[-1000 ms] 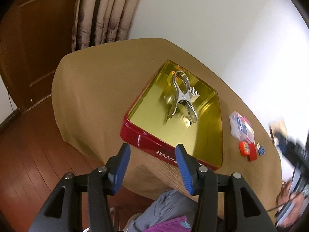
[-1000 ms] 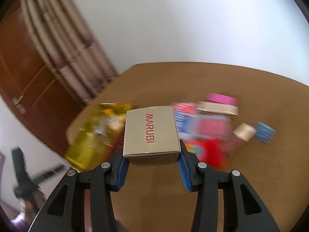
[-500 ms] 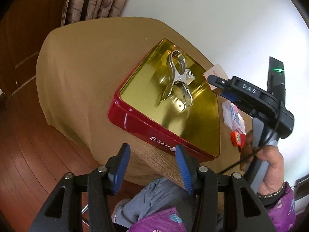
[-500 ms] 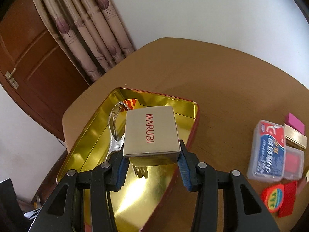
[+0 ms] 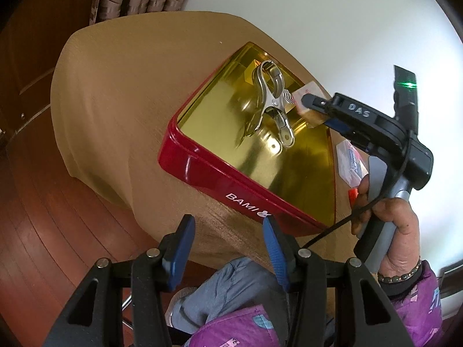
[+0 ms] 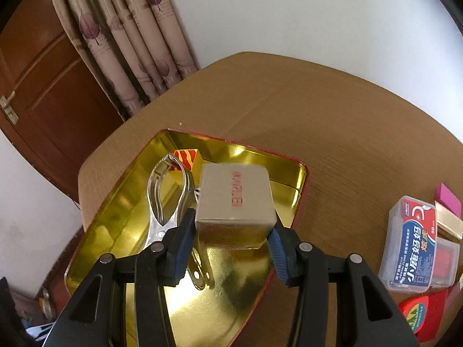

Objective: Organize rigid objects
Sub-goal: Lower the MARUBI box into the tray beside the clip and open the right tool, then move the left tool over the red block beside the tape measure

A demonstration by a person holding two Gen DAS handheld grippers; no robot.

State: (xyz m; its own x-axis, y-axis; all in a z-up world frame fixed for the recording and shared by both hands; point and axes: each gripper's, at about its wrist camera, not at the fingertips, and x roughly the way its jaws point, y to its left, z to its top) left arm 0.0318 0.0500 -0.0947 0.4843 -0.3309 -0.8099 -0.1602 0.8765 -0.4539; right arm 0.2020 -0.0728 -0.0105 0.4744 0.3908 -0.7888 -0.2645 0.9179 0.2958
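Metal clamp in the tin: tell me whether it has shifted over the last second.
No. The metal clamp lies at the same spot in the gold tin, handles toward the far corner.

We see a tin [image 5: 202, 170] that is red outside and mirror-gold inside, on a tan worktop [image 6: 332, 121]. The box [image 6: 234, 196] is beige with red lettering, the fingers [image 6: 181, 245] blue, the curtain [image 6: 130, 43] beige with purple leaves.
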